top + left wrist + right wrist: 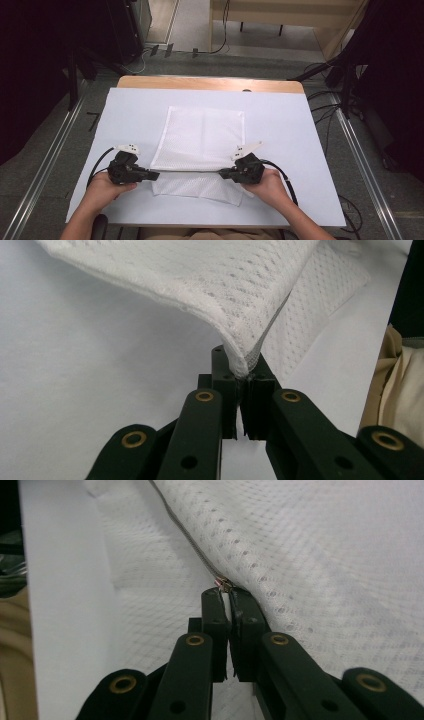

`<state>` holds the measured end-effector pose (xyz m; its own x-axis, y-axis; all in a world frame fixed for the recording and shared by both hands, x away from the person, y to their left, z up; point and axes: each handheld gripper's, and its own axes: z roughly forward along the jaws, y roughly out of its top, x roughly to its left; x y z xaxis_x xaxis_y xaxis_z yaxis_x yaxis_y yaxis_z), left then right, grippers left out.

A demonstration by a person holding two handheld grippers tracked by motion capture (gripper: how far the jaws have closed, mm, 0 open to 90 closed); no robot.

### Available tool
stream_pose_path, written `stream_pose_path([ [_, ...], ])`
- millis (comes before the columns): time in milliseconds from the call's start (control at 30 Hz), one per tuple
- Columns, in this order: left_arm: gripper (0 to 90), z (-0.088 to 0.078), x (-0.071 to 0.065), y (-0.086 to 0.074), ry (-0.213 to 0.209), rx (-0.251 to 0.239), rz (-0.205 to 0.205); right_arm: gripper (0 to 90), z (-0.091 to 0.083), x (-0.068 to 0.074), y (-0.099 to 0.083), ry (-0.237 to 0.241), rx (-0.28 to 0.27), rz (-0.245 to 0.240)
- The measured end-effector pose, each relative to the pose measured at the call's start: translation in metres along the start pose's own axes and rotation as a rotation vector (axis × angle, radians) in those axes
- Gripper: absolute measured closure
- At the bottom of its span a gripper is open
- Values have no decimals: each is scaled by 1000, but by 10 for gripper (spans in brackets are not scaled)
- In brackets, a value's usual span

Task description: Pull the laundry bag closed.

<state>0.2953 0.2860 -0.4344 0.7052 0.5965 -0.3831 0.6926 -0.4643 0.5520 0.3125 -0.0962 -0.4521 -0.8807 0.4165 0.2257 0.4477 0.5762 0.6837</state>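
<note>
A white-covered table (125,115) spreads under the high view, its wooden far edge showing at twelve o'clock. On it lies a white mesh laundry bag (205,135), set around the middle of the tabletop and reaching toward six o'clock, where its near part is folded so that a strip of mesh lies flat below a taut, lifted edge. That edge runs straight across between the two grippers. The left gripper (156,175), held in the person's left hand (102,189) at about eight o'clock of the table, has its jaws pressed together on the bag's left corner; in the left gripper view the mesh bag (225,285) bunches into a thick folded seam right at the closed tips of the left gripper (243,375), rising off the white surface toward twelve o'clock. The right gripper (221,174), in the right hand (270,186) at about five o'clock, is likewise clamped shut on the bag's other end. In the right gripper view the right gripper (227,594) pinches the bag at the small metal zipper end (225,584), with the zipper line (185,530) running off toward eleven o'clock across the mesh (310,555).
</note>
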Motion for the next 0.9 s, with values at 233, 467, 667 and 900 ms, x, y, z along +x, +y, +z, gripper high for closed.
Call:
stream_pose_path([
  [233,871,2,0,0,-3,14,8,877,-1,-1,-3,-15,25,2],
  [467,871,1,0,0,-6,11,8,877,-6,-5,-8,-9,15,13],
  [667,871,0,1,-1,-5,3,-1,877,-11,-7,-11,-16,27,17],
  [900,871,0,1,-1,-1,4,-1,877,-17,-11,-15,-22,29,19],
])
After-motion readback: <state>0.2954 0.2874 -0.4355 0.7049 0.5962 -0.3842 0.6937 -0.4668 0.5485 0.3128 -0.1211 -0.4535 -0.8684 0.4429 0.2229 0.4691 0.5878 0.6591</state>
